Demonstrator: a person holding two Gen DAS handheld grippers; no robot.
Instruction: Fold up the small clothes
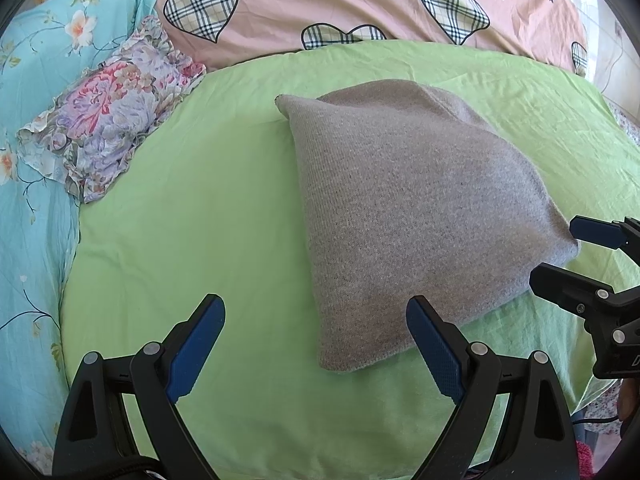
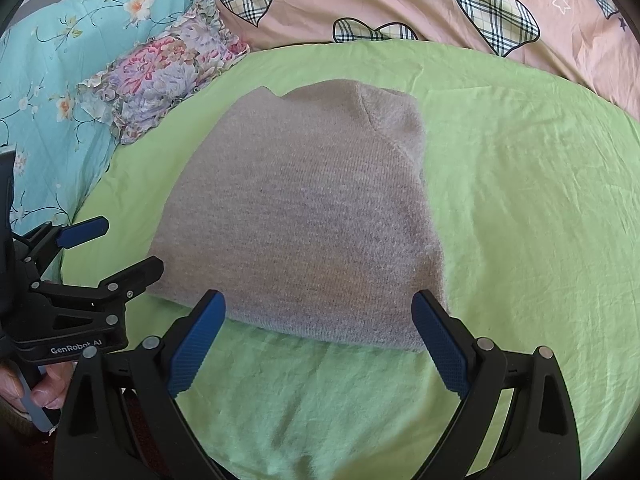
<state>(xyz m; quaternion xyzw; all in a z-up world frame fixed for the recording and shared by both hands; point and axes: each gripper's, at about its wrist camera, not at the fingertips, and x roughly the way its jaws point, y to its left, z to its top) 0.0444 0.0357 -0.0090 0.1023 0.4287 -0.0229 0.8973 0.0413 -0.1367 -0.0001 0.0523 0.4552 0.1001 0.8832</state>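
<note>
Item: one grey knit garment [image 1: 416,216], lying flat on the green sheet [image 1: 200,240], already doubled into a compact, roughly square bundle with no sleeve showing; we judge the folding largely done, with perhaps one final fold or a tidy-up left. Our left gripper [image 1: 316,344] hovers at the garment's near corner, fingers spread wide, holding nothing. Our right gripper [image 2: 318,338] sits over the garment's near edge, likewise wide and empty.

bedroom, green sheet [image 1: 224,208], heart-print duvet [image 1: 320,4]
</note>
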